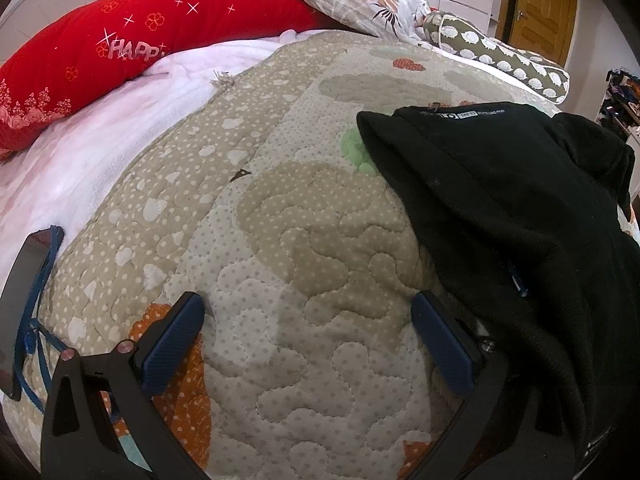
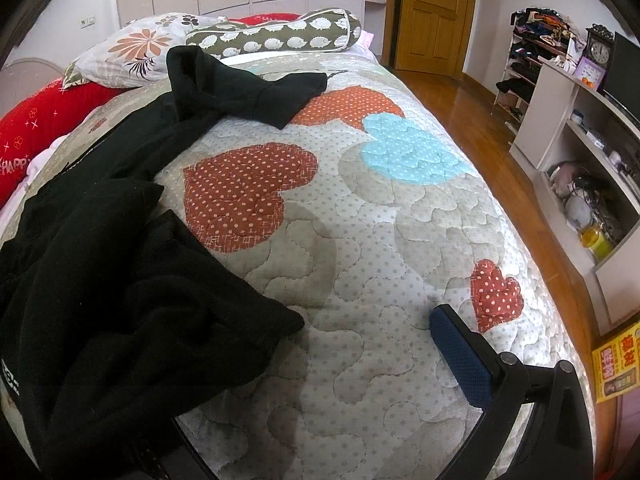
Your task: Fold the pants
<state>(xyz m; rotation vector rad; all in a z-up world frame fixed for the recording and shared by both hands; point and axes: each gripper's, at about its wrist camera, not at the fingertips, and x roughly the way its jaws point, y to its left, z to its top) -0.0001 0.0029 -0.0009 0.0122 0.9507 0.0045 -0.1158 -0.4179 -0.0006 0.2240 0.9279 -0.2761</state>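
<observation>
Black pants [image 1: 500, 208] lie crumpled on the quilted bedspread [image 1: 280, 220], with a white label strip near their far edge. In the left wrist view they fill the right side and hang over the arm of my right-hand finger. My left gripper [image 1: 308, 332] is open just above the quilt, nothing between its blue pads [image 1: 172, 344]. In the right wrist view the pants [image 2: 120, 280] spread along the left, one leg reaching toward the pillows. My right gripper [image 2: 320, 360] is open; one blue pad [image 2: 460, 356] shows, the other finger is hidden under the black cloth.
A red cushion [image 1: 100, 52], a floral pillow [image 2: 132, 48] and a patterned bolster [image 2: 280, 32] lie at the head of the bed. To the right of the bed are wooden floor [image 2: 480, 128], white shelves [image 2: 580, 152] and a door [image 2: 436, 12].
</observation>
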